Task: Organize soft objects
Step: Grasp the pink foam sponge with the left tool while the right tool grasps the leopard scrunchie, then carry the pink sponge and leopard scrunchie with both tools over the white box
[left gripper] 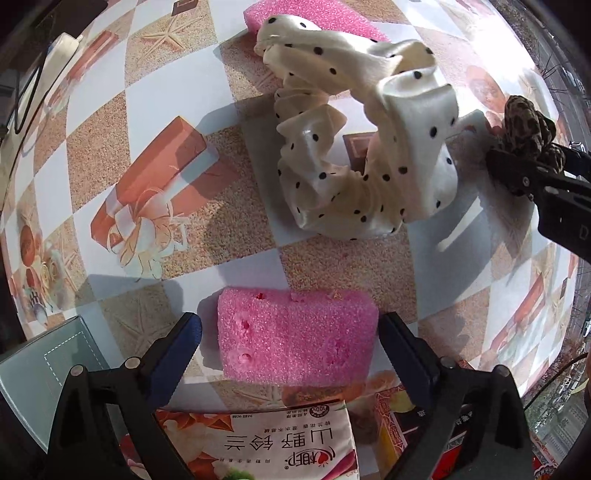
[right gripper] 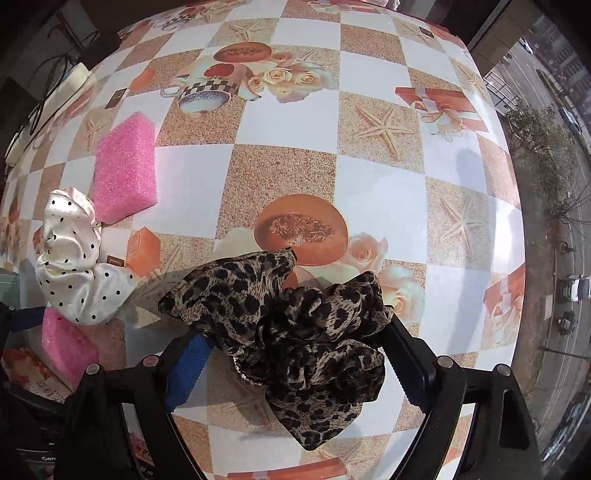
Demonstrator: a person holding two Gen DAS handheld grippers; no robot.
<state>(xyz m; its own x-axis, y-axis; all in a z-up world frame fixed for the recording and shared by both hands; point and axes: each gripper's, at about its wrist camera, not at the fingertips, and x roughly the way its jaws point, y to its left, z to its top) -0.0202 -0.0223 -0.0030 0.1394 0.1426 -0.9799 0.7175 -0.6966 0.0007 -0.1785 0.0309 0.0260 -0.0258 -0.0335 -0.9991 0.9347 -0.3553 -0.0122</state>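
In the left wrist view my left gripper (left gripper: 290, 332) has its jaws spread around a pink sponge block (left gripper: 297, 336) on the table, with small gaps on both sides. A cream polka-dot scrunchie (left gripper: 354, 140) lies beyond it, and a second pink sponge (left gripper: 295, 14) lies at the far edge. In the right wrist view my right gripper (right gripper: 295, 347) has its jaws wide open around a leopard-print scrunchie (right gripper: 295, 332) that rests between them on the table. The cream scrunchie (right gripper: 74, 266) and both sponges (right gripper: 125, 170) (right gripper: 66, 343) show at the left.
The table (right gripper: 369, 184) wears a checkered cloth with printed starfish, gift boxes and roses. A printed snack packet (left gripper: 258, 443) lies under my left gripper. A grey-green box (left gripper: 48, 362) sits at lower left. The table edge and a street drop away at the right (right gripper: 554, 258).
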